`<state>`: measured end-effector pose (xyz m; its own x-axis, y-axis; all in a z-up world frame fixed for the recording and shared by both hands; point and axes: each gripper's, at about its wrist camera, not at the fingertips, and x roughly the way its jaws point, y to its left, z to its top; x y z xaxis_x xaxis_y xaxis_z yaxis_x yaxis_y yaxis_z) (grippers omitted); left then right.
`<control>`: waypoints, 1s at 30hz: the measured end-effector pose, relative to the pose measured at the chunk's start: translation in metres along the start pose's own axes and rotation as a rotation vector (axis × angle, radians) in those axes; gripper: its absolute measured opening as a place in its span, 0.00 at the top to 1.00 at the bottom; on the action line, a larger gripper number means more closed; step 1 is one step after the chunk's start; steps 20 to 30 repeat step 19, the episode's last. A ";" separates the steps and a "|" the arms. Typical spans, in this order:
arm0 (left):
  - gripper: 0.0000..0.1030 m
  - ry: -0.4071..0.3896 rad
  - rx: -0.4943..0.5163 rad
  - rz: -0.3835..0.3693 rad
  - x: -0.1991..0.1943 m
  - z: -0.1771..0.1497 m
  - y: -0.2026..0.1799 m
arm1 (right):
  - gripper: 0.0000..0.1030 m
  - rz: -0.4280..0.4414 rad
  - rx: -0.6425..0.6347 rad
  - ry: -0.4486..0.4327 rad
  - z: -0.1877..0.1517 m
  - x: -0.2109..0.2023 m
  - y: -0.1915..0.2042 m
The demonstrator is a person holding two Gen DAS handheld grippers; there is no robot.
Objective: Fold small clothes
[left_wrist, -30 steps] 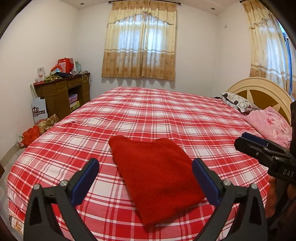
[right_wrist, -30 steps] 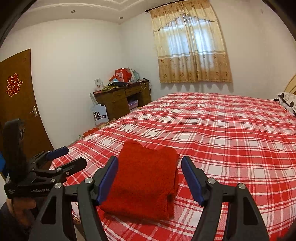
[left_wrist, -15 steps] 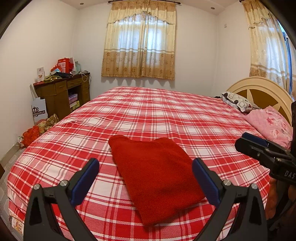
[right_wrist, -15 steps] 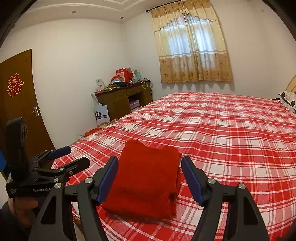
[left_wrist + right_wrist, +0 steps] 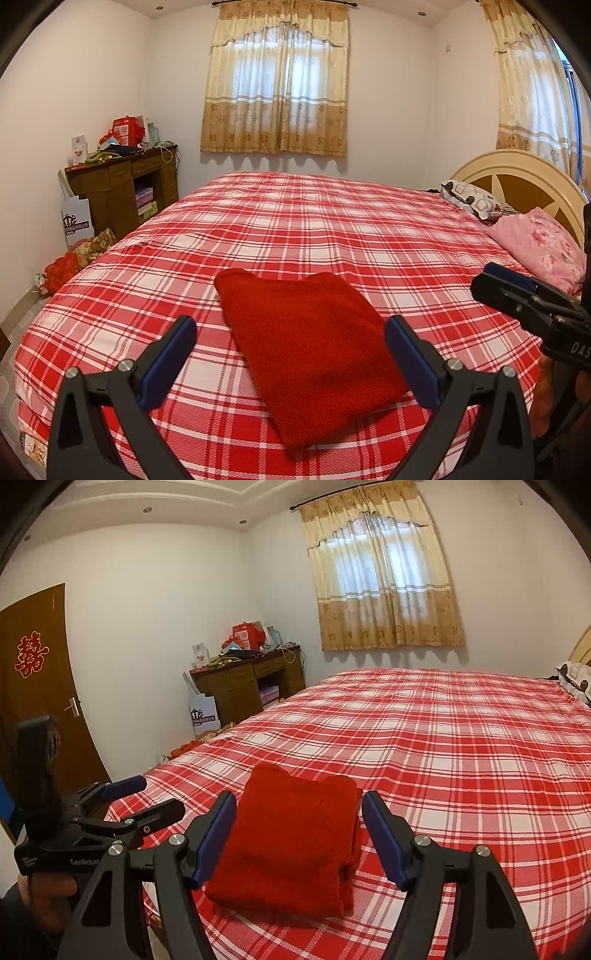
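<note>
Left tool [image 5: 290,365] and right tool [image 5: 298,840], nearest the viewer: each stands with its blue-padded jaws spread wide, holding nothing and touching nothing, poised above the near edge of the bed [image 5: 332,229]. Between and beyond the jaws lies the red garment [image 5: 310,354], a fuzzy, deep-red piece folded into a thick, roughly rectangular stack with its layered edges visible on one side; it rests flat on the red-and-white checked bedspread close to the foot of the bed. Farther off: pillows [image 5: 535,243] at the headboard, and a cluttered wooden bench [image 5: 122,184] against the wall beside the curtained window [image 5: 277,81].
</note>
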<state>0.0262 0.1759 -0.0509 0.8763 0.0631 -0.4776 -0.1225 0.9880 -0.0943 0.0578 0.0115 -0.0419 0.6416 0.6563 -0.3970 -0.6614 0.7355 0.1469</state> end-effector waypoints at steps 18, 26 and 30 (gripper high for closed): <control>0.00 0.043 -0.010 0.069 0.009 -0.004 0.007 | 0.31 0.012 -0.015 0.019 -0.003 0.003 0.004; 0.00 0.042 -0.007 0.069 0.010 -0.004 0.007 | 0.31 0.012 -0.015 0.021 -0.003 0.003 0.004; 0.00 0.042 -0.007 0.069 0.010 -0.004 0.007 | 0.31 0.012 -0.015 0.021 -0.003 0.003 0.004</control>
